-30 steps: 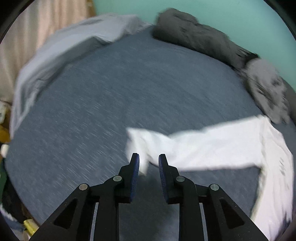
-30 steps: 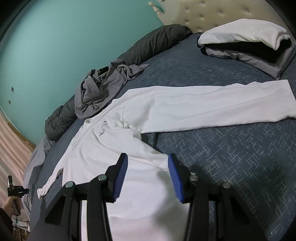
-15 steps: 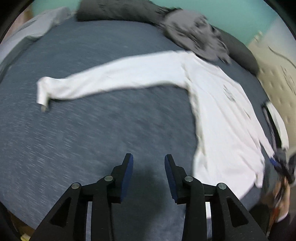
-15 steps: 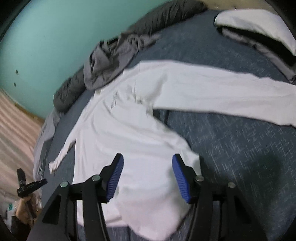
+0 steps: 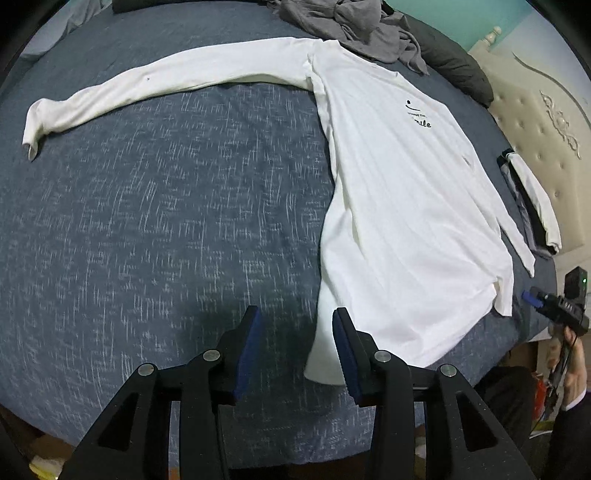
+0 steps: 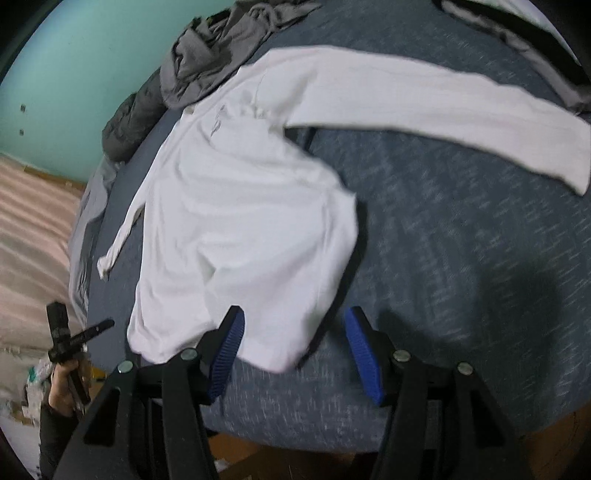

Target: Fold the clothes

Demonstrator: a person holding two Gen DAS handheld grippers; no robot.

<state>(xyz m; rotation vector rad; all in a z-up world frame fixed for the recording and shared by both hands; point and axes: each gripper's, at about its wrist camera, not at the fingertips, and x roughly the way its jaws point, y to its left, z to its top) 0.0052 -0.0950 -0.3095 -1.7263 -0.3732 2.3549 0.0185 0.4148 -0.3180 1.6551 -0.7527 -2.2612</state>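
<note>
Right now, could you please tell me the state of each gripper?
Left gripper: open, holding nothing, at the hem of the white shirt.
Right gripper: open, holding nothing, over the shirt's hem corner.

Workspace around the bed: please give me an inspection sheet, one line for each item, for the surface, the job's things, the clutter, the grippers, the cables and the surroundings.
Surface: blue bedspread, flat.
Job's things: white long-sleeved shirt lies spread out face up, both sleeves stretched outward, hem near the bed edge.
Clutter: crumpled grey garment touches the shirt's collar; folded clothes stack by the headboard; dark bolster at the far edge.
Grippers: left gripper open, at the hem's left corner; right gripper open, over the hem's right corner; neither holds cloth.
Cables: nothing seen.
Surroundings: turquoise wall.
</note>
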